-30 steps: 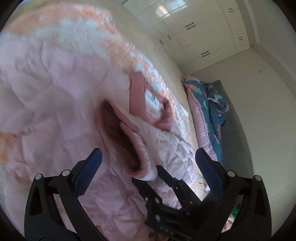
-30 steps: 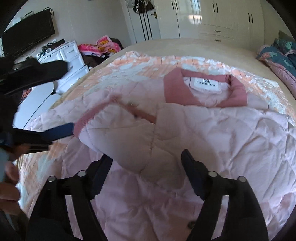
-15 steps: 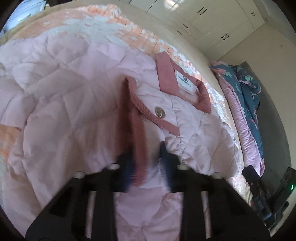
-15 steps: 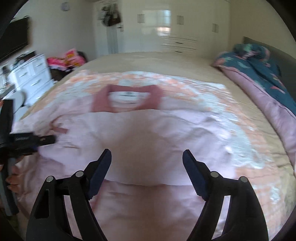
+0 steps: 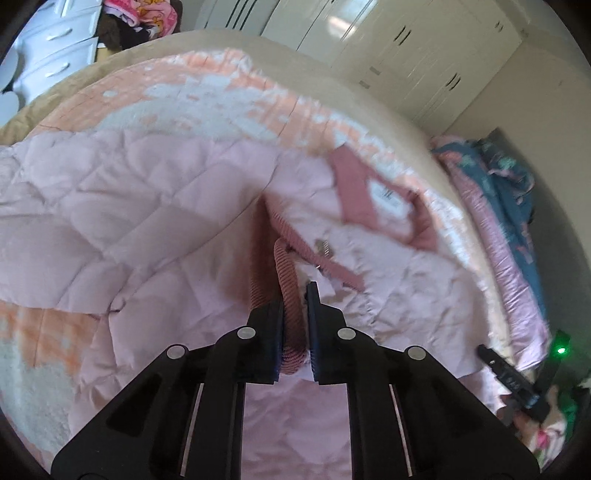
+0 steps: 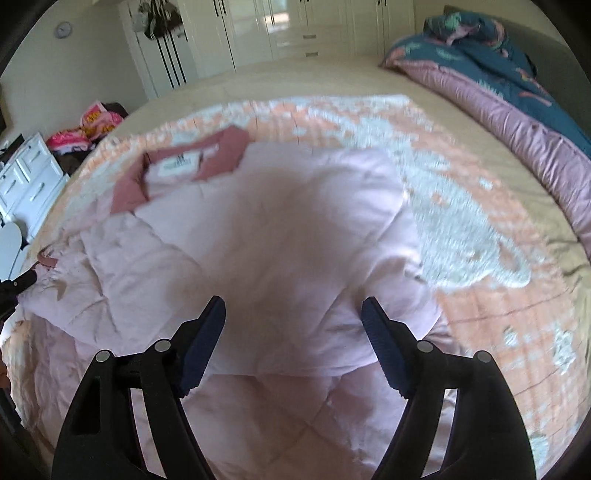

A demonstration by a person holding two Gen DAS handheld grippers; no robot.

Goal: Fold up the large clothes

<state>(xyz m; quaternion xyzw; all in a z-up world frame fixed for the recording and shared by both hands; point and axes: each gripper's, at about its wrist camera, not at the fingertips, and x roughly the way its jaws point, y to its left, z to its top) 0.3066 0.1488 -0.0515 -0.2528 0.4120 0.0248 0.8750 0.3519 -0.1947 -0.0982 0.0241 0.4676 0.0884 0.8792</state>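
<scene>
Left jaws: the left gripper (image 5: 295, 325) has its jaws pressed together on the ribbed pink cuff (image 5: 287, 291) of the jacket's sleeve; the cuff stands up between the pads.
Right jaws: the right gripper (image 6: 293, 332) has its jaws spread wide, hanging over the folded body panel with nothing pinched between them.
Jacket: the pale pink quilted jacket (image 6: 258, 229) lies spread on the bed, its darker pink collar (image 6: 221, 155) and white label toward the far side, one side already folded over the middle.
Jacket edges: the folded panel's near edge runs just ahead of the right jaws; its right edge ends beside bare blanket.
Blanket: the peach-and-white blanket (image 6: 461, 221) lies under the jacket and shows beyond it on the far and right sides.
Bed: the beige bed (image 6: 332, 74) stretches past the blanket toward the white wardrobes (image 6: 295, 29).
Open room: right of the jacket the blanket lies bare up to the rolled blue-and-pink duvet (image 6: 517, 110) along the bed's edge.
Left side: white drawers (image 6: 26, 177) stand beside the bed.
</scene>
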